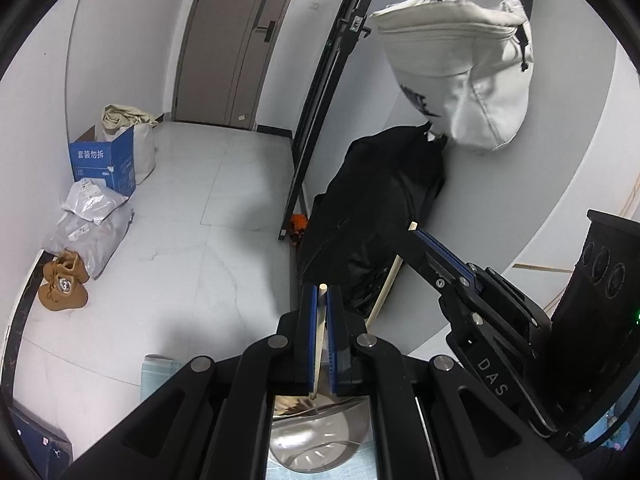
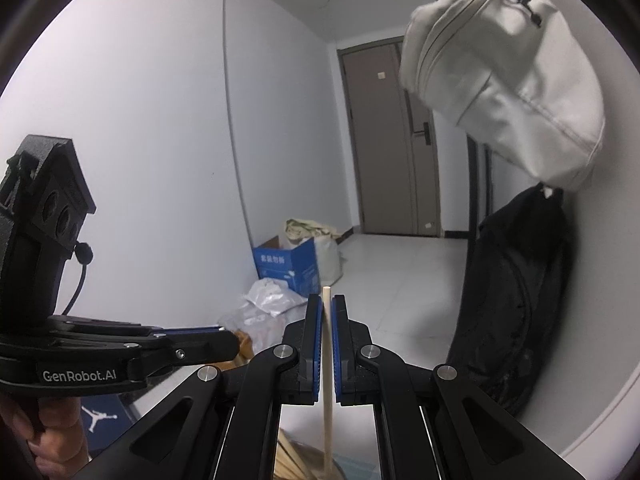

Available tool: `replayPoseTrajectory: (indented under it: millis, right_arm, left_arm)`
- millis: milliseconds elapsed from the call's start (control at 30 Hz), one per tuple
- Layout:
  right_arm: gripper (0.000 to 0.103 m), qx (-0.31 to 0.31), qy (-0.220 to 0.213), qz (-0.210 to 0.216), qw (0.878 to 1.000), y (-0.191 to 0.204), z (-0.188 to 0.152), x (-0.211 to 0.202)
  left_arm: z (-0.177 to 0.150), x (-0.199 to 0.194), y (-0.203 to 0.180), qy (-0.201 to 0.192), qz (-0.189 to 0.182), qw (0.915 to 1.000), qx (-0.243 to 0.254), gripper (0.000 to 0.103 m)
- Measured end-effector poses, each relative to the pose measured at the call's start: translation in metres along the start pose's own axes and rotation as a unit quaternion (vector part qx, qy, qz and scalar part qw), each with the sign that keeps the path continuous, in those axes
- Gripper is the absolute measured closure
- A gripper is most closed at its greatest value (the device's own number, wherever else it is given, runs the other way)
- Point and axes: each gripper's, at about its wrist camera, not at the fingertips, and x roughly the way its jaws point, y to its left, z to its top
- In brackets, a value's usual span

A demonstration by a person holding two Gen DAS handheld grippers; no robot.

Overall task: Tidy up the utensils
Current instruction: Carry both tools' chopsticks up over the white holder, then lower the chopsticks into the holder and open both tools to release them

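1. In the left wrist view, the left gripper (image 1: 322,292) is clamped on a pale wooden chopstick (image 1: 319,340); the stick runs up between the blue pads and its tip pokes just past the fingertips.
2. Directly below that gripper sits a shiny metal bowl (image 1: 316,444) on a light blue cloth (image 1: 158,372).
3. In the right wrist view, the right gripper (image 2: 327,300) is likewise closed on a second chopstick (image 2: 327,360) — the stick stands nearly upright, its top just above the fingertips and its lower end reaching down toward more wooden sticks (image 2: 292,460) at the bottom edge.
4. Seen from the left camera, the right gripper (image 1: 416,229) shows to the right, its chopstick (image 1: 382,292) slanting through the closed jaws.
5. A hand (image 2: 44,432) grips the handle of the left gripper at the lower left of the right view.
6. Further off, a black backpack (image 1: 380,208) leans against the wall, with a white bag (image 1: 460,76) hanging above it.
7. On the tiled floor (image 1: 224,208) lie brown boots (image 1: 62,284), grey parcels (image 1: 90,216) and a blue box (image 1: 104,164) — beyond them, a grey door (image 1: 236,40).
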Motion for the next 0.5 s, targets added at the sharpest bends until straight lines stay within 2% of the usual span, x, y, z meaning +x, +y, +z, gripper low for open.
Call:
replayPoseTrajectory:
  millis: [333, 500]
  right_arm:
    - [0.099, -0.022, 0.040, 0.022, 0.999, 0.005, -0.023, 0.015]
    - [0.096, -0.008, 0.084, 0.026, 0.996, 0.001, -0.033, 0.027]
  left_arm:
    - [-0.008, 0.014, 0.013, 0.026, -0.018, 0.9992, -0.026, 0.102]
    - [-0.009, 0.019, 0.017, 0.051, -0.034, 0.9977, -0.028, 0.102]
